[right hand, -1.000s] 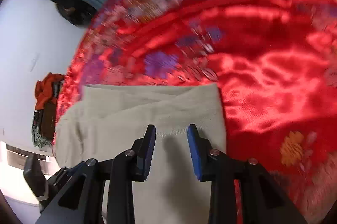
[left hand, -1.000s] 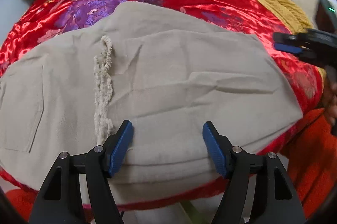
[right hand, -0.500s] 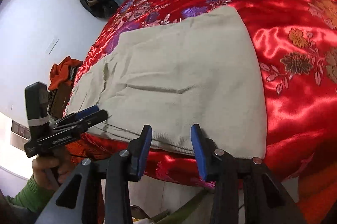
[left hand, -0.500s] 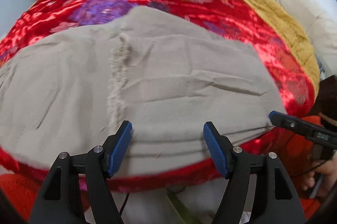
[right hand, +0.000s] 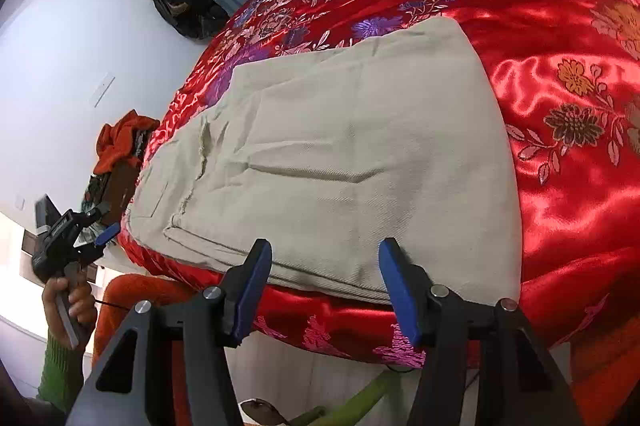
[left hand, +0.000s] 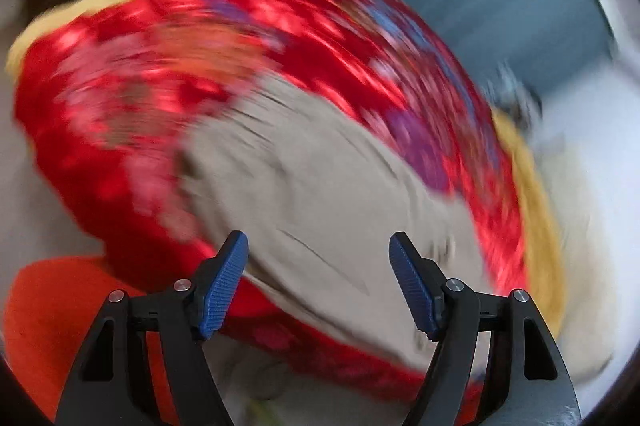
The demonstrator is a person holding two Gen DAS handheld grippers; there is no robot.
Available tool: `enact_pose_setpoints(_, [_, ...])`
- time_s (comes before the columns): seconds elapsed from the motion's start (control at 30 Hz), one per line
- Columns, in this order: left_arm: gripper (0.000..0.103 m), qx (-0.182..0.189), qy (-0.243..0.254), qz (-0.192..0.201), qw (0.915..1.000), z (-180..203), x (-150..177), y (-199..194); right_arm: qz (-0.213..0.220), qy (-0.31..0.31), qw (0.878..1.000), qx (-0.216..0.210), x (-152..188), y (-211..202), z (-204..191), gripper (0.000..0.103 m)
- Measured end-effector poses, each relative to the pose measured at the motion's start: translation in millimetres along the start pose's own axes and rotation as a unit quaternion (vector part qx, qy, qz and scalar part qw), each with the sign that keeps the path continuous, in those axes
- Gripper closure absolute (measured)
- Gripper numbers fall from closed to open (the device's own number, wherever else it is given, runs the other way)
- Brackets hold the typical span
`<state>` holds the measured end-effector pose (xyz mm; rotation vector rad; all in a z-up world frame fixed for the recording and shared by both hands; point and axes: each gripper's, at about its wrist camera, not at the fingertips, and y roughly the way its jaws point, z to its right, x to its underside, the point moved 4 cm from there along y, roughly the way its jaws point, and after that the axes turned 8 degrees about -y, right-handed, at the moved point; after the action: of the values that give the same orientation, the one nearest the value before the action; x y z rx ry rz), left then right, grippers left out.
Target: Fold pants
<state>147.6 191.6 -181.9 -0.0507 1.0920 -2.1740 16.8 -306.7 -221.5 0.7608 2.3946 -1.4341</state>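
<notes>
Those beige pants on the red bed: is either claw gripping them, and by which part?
Neither. The left claw and right claw both stand open with nothing between their blue pads; the folded beige cotton pants lie free on the red floral satin bedspread.

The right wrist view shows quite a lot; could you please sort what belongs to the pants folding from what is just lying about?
Job: beige pants, left gripper, right gripper.
Lying about: red satin bedspread, orange cloth, black garment.
</notes>
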Motion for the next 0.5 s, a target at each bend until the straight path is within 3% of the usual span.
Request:
enact_pose_setpoints(0.1, [0.028, 0.027, -0.068, -0.006, 0.9973, -26.5, -20.5, 0.4, -0.001, -0.006, 1.0, 0.004, 0.0, 0.3, -2.1, 0.047])
enact_pose_setpoints(0.2, [0.035, 0.018, -0.068, -0.016, 0.9974, -34.1, -23.4, 13.1, -0.002, -0.006, 1.0, 0.004, -0.1, 0.6, -1.0, 0.047])
enact_pose_setpoints(0.5, [0.037, -0.012, -0.087, -0.044, 0.9952, -49.0, -21.5, 47.7, -0.002, 0.002, 1.0, -0.004, 0.0, 0.4, 1.5, 0.047])
